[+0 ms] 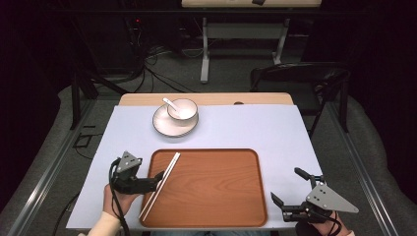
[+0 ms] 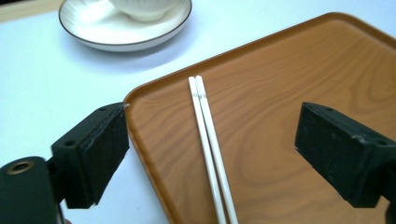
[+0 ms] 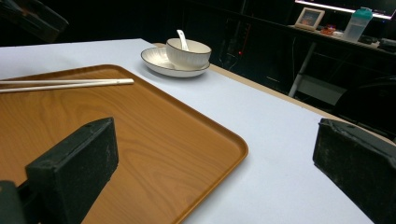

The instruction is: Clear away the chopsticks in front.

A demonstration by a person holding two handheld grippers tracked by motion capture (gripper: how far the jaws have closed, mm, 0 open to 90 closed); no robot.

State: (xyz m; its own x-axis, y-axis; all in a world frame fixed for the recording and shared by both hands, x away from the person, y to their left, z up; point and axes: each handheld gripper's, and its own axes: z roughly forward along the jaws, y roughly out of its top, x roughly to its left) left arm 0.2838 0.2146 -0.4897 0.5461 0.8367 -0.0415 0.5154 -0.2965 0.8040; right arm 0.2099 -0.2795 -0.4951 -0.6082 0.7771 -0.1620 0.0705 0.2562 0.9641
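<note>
At 9 o'clock on the tray (image 1: pixel 206 187), my left claw (image 2: pixel 210 154) hangs spread over the chopsticks (image 2: pixel 208 140); any nudge could roll them off the rim.

In the left gripper view we lose the near ends of the chopsticks (image 2: pixel 209 144) below the bottom edge, and the bowl (image 2: pixel 144 8) on the plate (image 2: pixel 116 32) is cut off at the top — its inside is hidden. The tray (image 2: pixel 280 84) runs off to the right. In the right gripper view the far shelf items are too small to tell — and the right gripper (image 3: pixel 210 177) has its jaw tips cropped.
</note>
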